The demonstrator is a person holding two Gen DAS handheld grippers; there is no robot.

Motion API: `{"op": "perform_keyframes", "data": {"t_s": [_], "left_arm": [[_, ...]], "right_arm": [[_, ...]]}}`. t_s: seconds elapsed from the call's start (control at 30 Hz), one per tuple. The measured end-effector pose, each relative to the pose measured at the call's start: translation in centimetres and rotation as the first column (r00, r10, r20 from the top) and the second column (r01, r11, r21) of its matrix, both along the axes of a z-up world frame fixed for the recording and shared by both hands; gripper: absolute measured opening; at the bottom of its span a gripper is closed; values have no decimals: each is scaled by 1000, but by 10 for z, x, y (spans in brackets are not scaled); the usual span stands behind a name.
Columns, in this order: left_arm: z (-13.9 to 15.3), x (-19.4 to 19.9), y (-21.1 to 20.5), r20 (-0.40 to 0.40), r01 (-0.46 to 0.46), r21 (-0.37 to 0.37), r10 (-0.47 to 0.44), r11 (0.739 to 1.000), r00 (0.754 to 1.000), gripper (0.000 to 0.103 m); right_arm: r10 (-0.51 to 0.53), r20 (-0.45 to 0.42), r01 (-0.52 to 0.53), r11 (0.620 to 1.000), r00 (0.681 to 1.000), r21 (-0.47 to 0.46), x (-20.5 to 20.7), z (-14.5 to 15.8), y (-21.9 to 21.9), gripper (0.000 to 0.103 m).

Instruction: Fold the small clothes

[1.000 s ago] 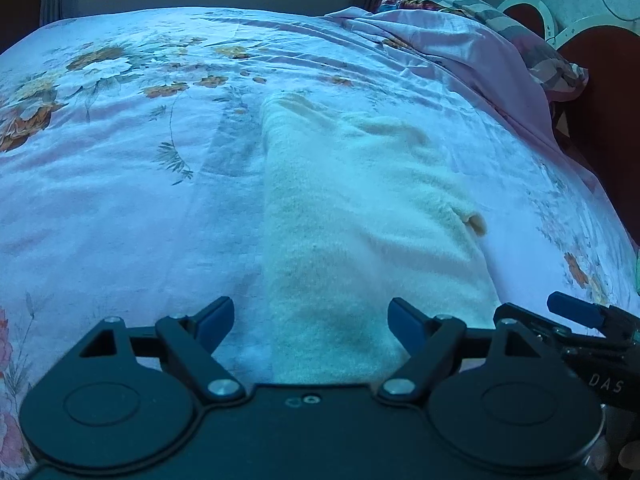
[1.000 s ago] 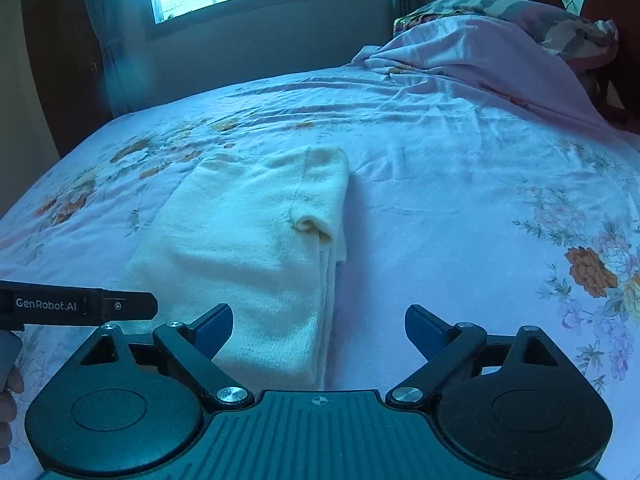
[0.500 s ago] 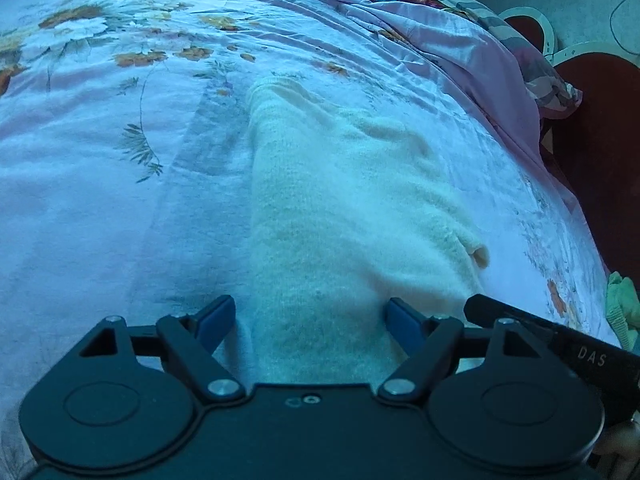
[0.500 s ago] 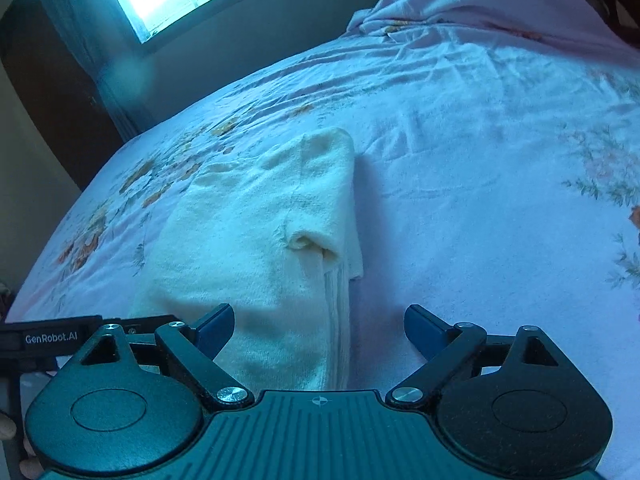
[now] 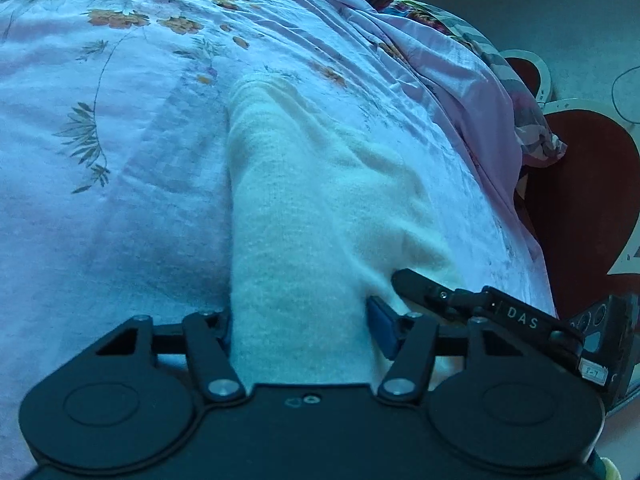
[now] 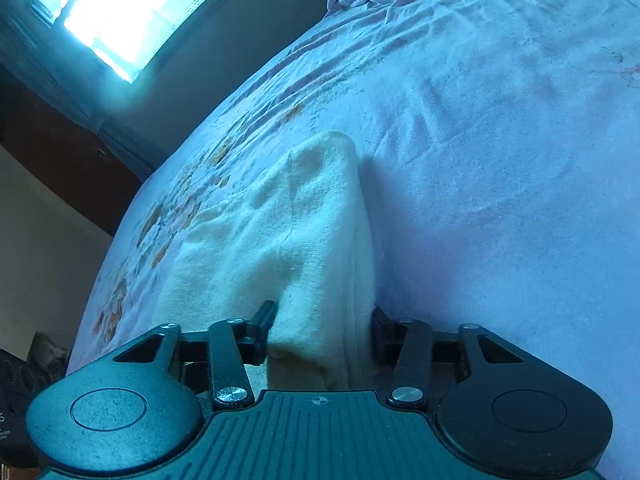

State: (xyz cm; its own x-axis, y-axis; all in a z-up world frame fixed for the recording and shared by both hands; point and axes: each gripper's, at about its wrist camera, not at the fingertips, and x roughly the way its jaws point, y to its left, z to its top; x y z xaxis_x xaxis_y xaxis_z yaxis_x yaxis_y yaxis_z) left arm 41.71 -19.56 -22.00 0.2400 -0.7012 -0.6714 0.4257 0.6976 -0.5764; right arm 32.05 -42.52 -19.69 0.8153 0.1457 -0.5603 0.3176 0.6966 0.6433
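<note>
A cream knitted garment [image 5: 312, 200] lies folded into a long strip on the flowered bedsheet [image 5: 100, 200]. Its near end runs between the fingers of my left gripper [image 5: 302, 322], whose jaws are closing and touch the cloth on both sides. In the right wrist view the same garment [image 6: 304, 232] bunches up between the fingers of my right gripper [image 6: 320, 330], also closing and pinching the near right corner. One black finger of the right gripper [image 5: 420, 288] rests on the cloth just right of the left gripper.
A bunched pink quilt and pillow [image 5: 460, 92] lie at the far right by a red headboard [image 5: 580, 200]. A bright window [image 6: 120, 12] is beyond the bed's left side. Open bedsheet [image 6: 500, 160] stretches to the right of the garment.
Both grippers moved forward and down onto the garment's near end, and their fingers narrowed from wide apart to touching the cloth. The right wrist view has rolled, tilting the bed.
</note>
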Motion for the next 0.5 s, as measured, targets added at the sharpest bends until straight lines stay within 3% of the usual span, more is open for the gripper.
{"op": "perform_keyframes", "data": {"t_s": [0.13,0.2,0.37,0.5], "left_arm": [[11,-4,1,7,-12,19,12,1000,1000,35],[22,-9,6,35,-7,11,7,1000,999,33],[57,-32,38,118,-3,-10,4,1000,993,32],[88,-49,82,156,-27,-29,31,999,987,32]], "right_arm": [[24,-6,-25,998,1000,-58,3,12,15,27],[35,40,-32,998,999,-61,-6,24,22,26],[126,131,-101,979,983,-179,-24,69,67,26],[181,182,-147,972,967,-186,-35,95,101,26]]}}
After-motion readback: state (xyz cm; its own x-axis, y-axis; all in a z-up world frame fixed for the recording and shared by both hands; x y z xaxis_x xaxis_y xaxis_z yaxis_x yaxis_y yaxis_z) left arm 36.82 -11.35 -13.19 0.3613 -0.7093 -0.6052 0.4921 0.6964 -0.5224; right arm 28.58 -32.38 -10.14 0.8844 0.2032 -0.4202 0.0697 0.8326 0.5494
